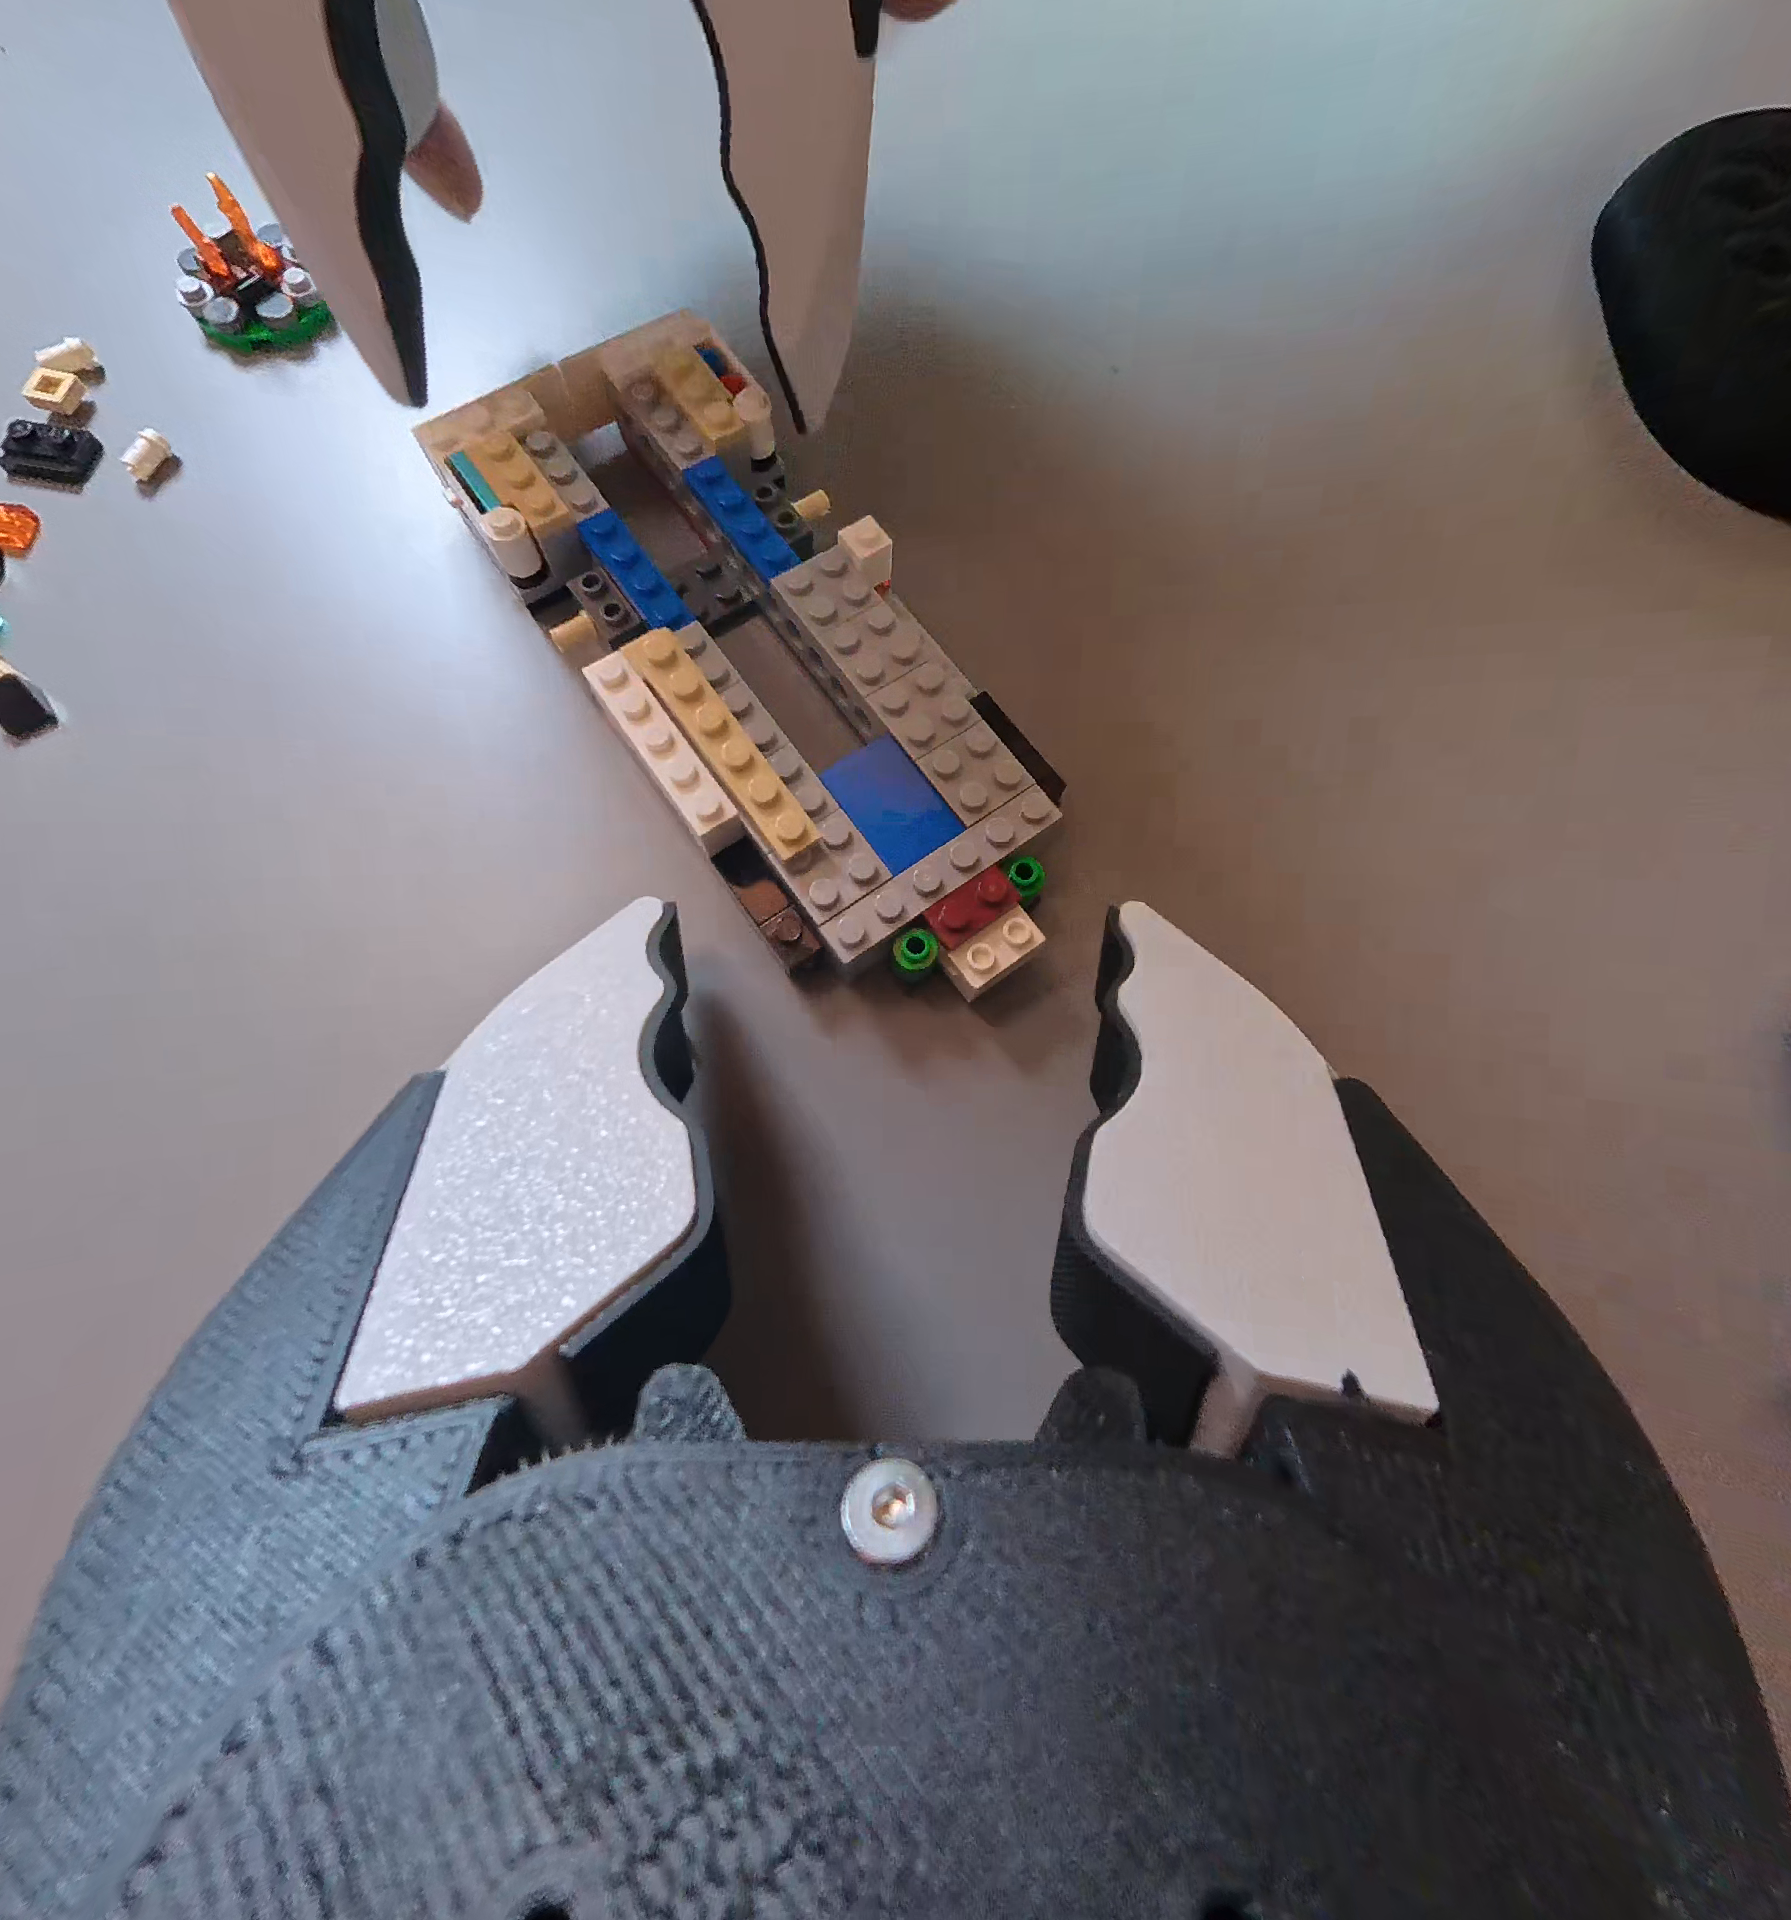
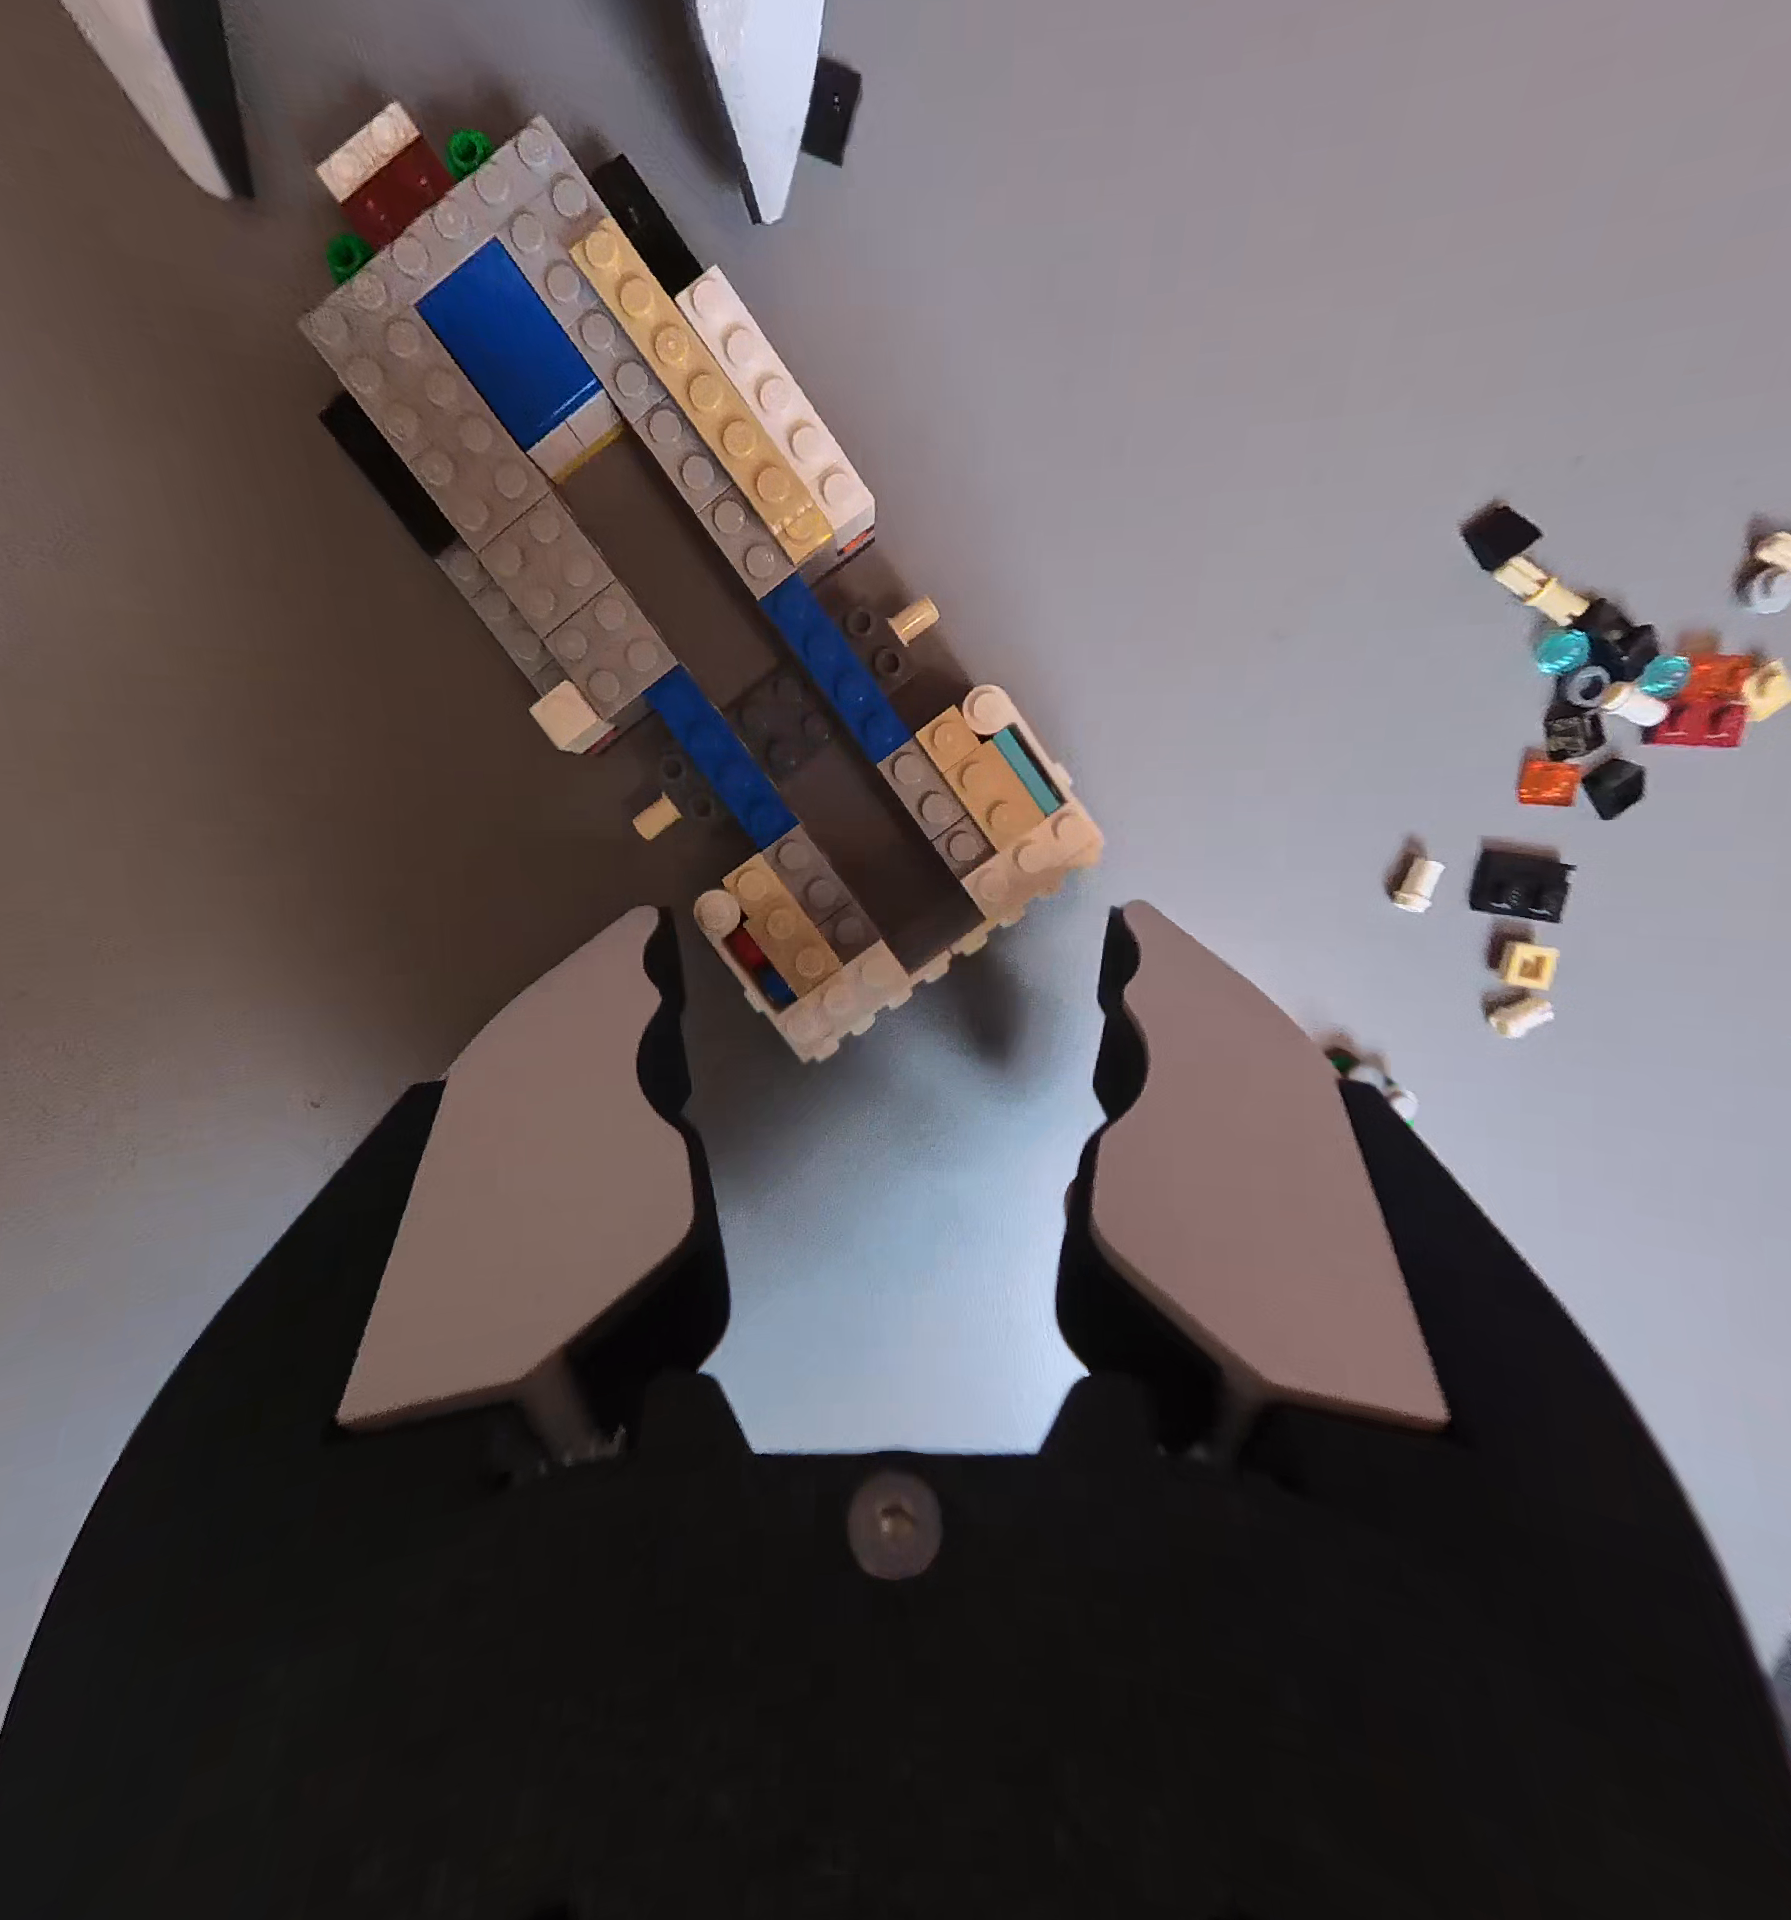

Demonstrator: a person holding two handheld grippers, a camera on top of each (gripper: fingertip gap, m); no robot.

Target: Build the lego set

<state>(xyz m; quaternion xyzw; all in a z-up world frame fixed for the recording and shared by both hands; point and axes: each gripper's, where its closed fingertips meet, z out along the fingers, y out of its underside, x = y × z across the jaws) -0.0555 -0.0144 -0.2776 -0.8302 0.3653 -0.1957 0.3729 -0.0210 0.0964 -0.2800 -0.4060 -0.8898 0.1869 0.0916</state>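
I hold my left gripper (image 1: 891,914) with its jaws spread wide and nothing between the pads; it hangs just short of the near end of a long brick-built model (image 1: 756,665) lying flat on the grey table (image 1: 1286,623). The end closest to those fingertips carries a dark red plate (image 1: 974,906), a white plate (image 1: 997,951) and two small green studs (image 1: 915,948). My right gripper (image 2: 891,914) is likewise wide open and bare, facing the model's opposite end, where a low white wall (image 2: 849,1003) closes the frame; its left fingertip (image 2: 652,935) sits just beside that corner without pressing on it. Blue strips (image 2: 725,758), tan plates (image 2: 709,400) and grey plates (image 2: 455,416) run along the model's length. Off to the left in the left wrist view lie loose small pieces (image 1: 29,520) and a little campfire build (image 1: 247,281) with orange flames. A black rounded object (image 1: 1743,312) sits at the far right.
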